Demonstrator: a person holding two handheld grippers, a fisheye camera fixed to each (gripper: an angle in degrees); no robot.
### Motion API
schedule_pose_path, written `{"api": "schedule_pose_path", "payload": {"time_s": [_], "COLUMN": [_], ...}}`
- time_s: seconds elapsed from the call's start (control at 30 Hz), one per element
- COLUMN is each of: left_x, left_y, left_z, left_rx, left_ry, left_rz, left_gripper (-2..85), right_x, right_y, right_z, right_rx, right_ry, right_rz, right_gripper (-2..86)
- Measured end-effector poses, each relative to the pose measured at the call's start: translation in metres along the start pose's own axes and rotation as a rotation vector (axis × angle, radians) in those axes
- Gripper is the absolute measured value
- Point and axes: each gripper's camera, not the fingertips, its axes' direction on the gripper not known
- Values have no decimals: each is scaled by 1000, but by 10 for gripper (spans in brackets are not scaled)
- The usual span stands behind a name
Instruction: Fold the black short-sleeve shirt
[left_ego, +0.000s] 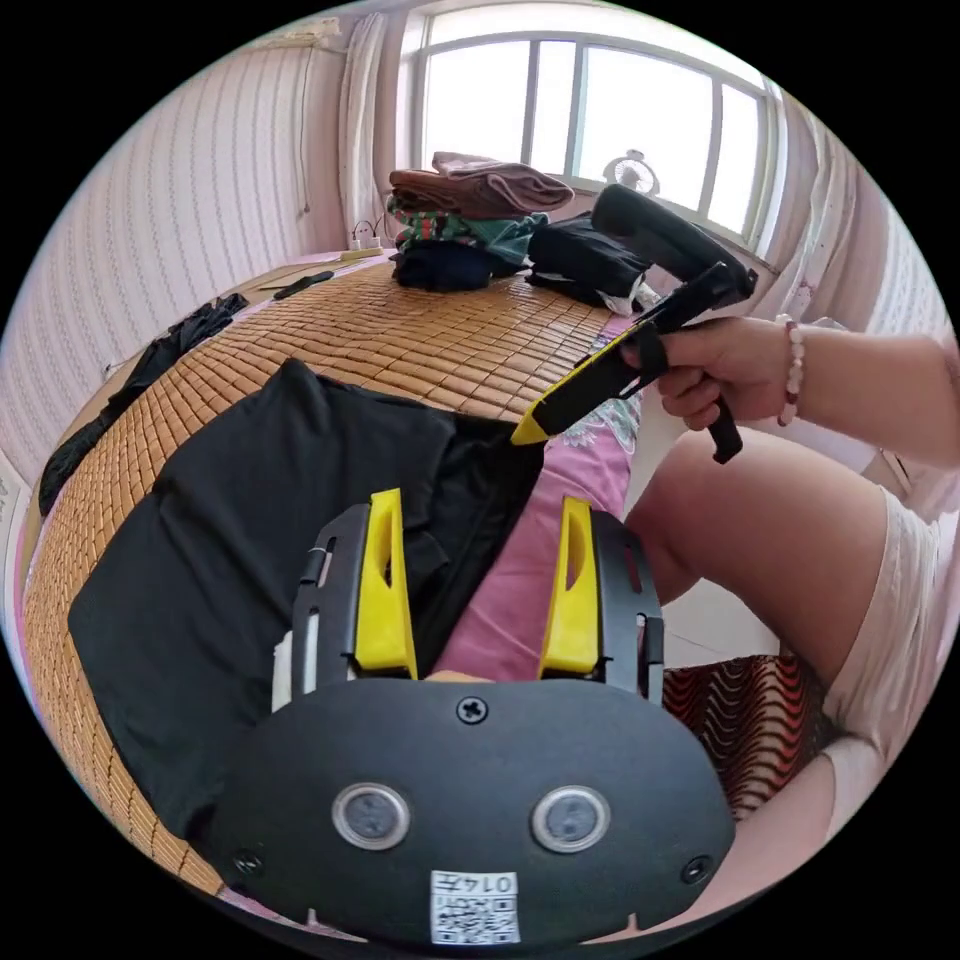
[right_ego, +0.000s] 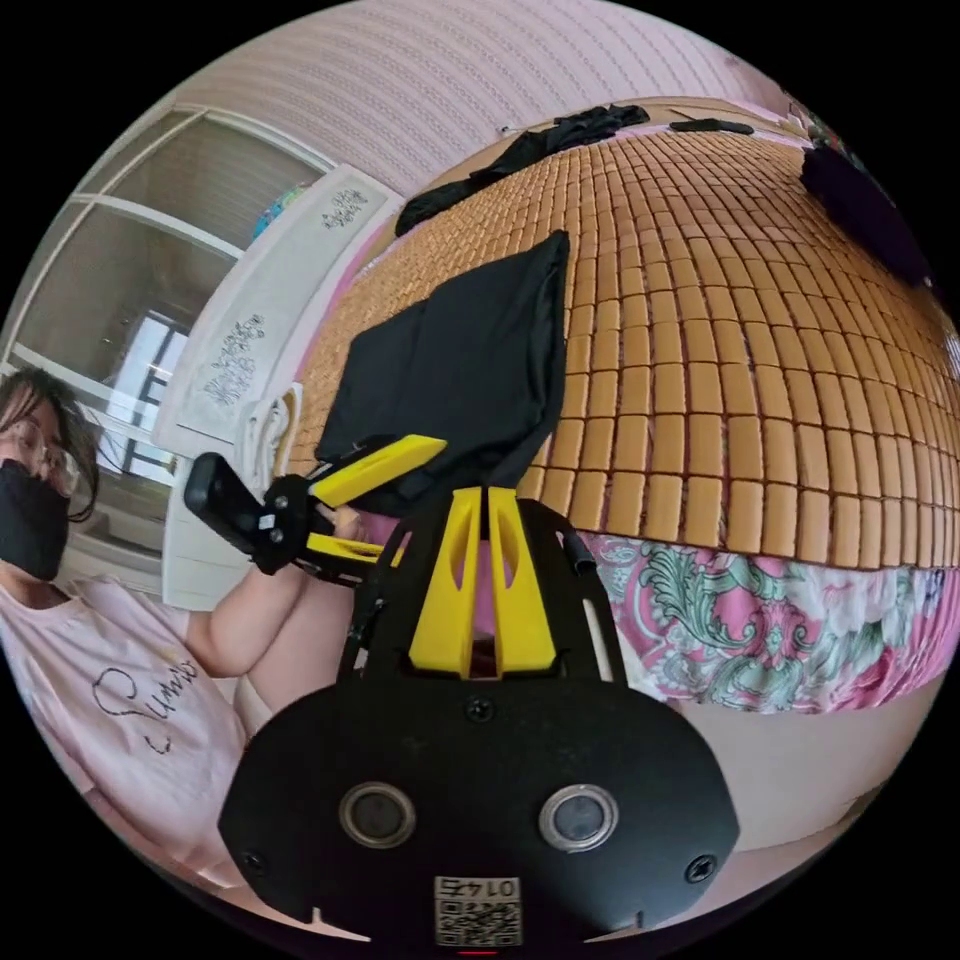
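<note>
Spread yellow jaws of the left gripper (left_ego: 480, 590) hover over the black short-sleeve shirt (left_ego: 250, 560) on the bed's bamboo mat (left_ego: 420, 340), folded clothes (left_ego: 470, 220) piled beyond. Right gripper (right_ego: 487, 500), jaws pressed together, pinches that shirt's edge near the floral sheet (right_ego: 760, 620).

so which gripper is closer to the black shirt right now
Right. The right gripper is shut with its tips at the black shirt edge; the left gripper hangs open over the shirt's near edge, not gripping.
</note>
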Motion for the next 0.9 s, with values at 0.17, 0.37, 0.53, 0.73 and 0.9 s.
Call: {"api": "schedule_pose_path", "payload": {"time_s": [0.17, 0.37, 0.53, 0.73, 0.9], "left_x": [-19, -50, -43, -40, -45], "left_y": [-9, -5, -4, 0, 5], "left_z": [5, 15, 11, 0, -13], "left_rx": [32, 3, 17, 42, 88], "left_ry": [-6, 58, 63, 93, 98], "left_rz": [-115, -272, -185, -124, -117], "left_gripper": [97, -7, -9, -10, -9], "right_x": [28, 81, 125, 135, 151], "right_y": [-11, -15, -36, -88, -119], "right_z": [-27, -57, -48, -29, -18], "right_rx": [50, 234, 254, 299, 238], "right_ry": [-346, -233, -181, -248, -301], "right_rz": [-10, 98, 230, 205, 260], "right_gripper": [14, 81, 135, 120, 27]}}
